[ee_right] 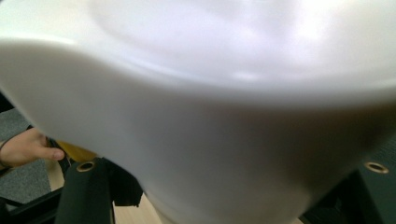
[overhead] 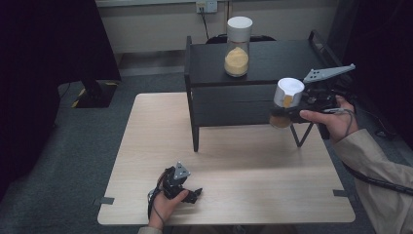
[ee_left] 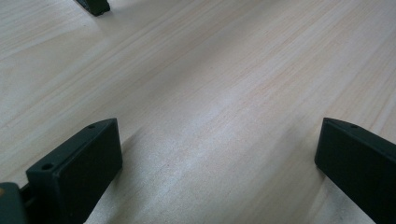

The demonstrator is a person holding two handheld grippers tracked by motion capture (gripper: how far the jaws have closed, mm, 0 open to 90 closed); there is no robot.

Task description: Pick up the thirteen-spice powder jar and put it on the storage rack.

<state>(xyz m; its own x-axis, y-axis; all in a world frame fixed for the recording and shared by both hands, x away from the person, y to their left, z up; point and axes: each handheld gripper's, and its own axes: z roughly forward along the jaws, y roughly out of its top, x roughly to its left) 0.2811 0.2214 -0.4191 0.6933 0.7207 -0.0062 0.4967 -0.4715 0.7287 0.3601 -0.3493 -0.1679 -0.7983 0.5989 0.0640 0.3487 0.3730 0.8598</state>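
A white-lidded jar (overhead: 286, 101) holding yellow grain is carried in mid-air just off the right front corner of the black shelf unit (overhead: 253, 58), pinched across its body by the right gripper (overhead: 292, 113), while a matching jar (overhead: 238, 46) stands on the shelf top. The left gripper (overhead: 187, 191) rests on the wooden table (overhead: 253, 170) near its front edge, jaws spread and empty. The step in hand appears to be transfer of the jar; the next move calls for keeping it level and clear of the shelf edge.

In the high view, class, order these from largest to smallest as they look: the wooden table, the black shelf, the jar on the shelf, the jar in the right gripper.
1. wooden table
2. black shelf
3. The jar on the shelf and the held jar: look alike, and the right gripper hides part of the held one, so unranked.
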